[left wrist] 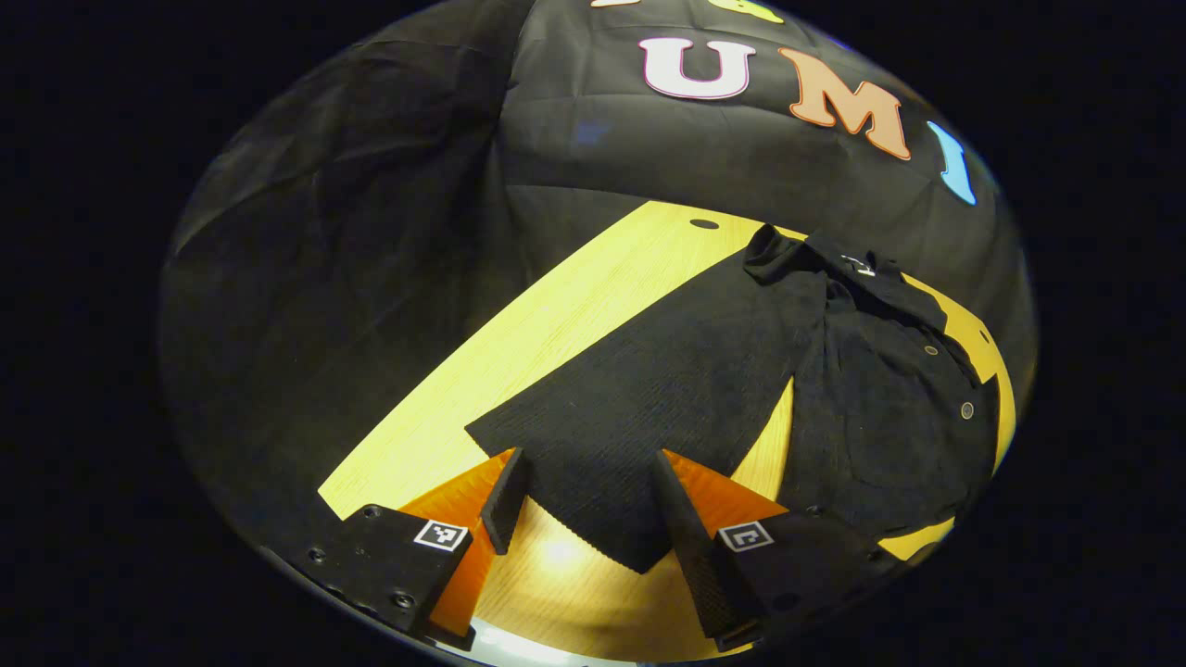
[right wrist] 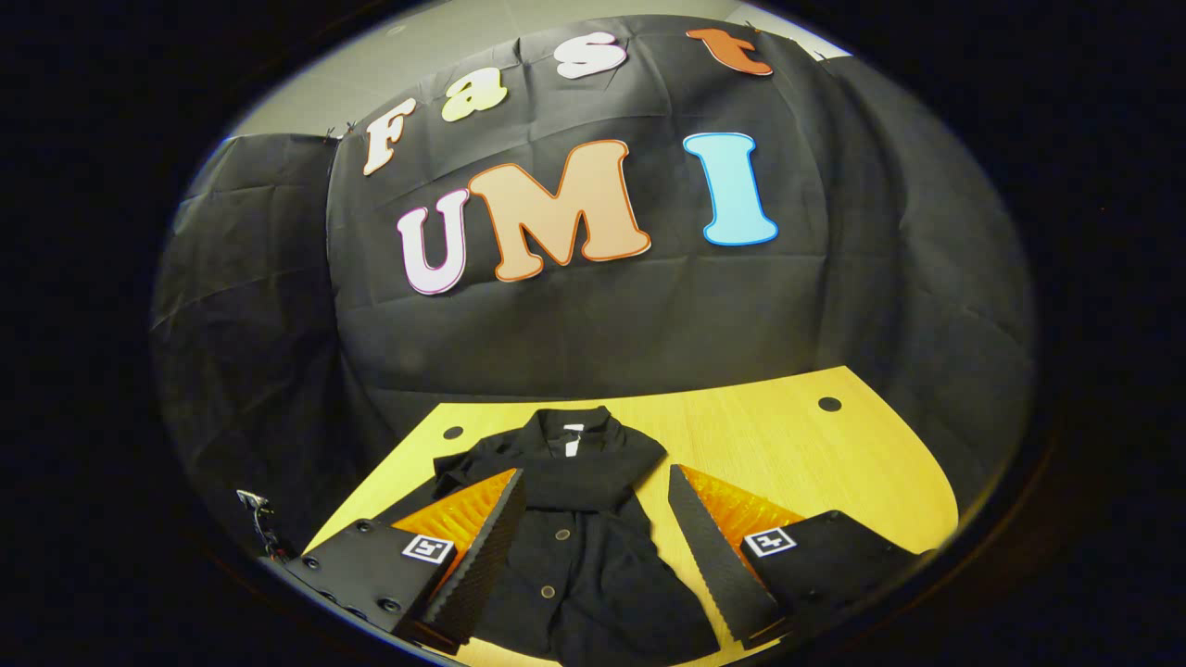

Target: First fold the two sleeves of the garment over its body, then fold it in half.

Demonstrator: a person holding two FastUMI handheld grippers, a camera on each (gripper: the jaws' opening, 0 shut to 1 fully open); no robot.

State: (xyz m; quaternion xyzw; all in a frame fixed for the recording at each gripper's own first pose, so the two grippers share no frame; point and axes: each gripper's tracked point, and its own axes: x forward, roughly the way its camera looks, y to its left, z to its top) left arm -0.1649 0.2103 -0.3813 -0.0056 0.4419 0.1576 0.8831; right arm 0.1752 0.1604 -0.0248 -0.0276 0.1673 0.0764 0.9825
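A black button-front garment (left wrist: pixel 880 408) lies on the wooden table (left wrist: pixel 556 315). In the left gripper view one sleeve (left wrist: pixel 649 398) stretches flat from the shoulder toward me, apart from the body. Its cuff end lies between the fingers of my left gripper (left wrist: pixel 588 459), which is open and hovers over it. In the right gripper view the garment (right wrist: pixel 584 556) lies collar (right wrist: pixel 567 434) away from me, buttons up, with a band of cloth folded across the chest. My right gripper (right wrist: pixel 595 472) is open above the body, one finger on either side of the button row.
The table (right wrist: pixel 788 445) has small round holes (right wrist: pixel 829 404) near its far edge. Black cloth walls close the booth behind and to the sides. Bare wood shows right of the garment in the right gripper view.
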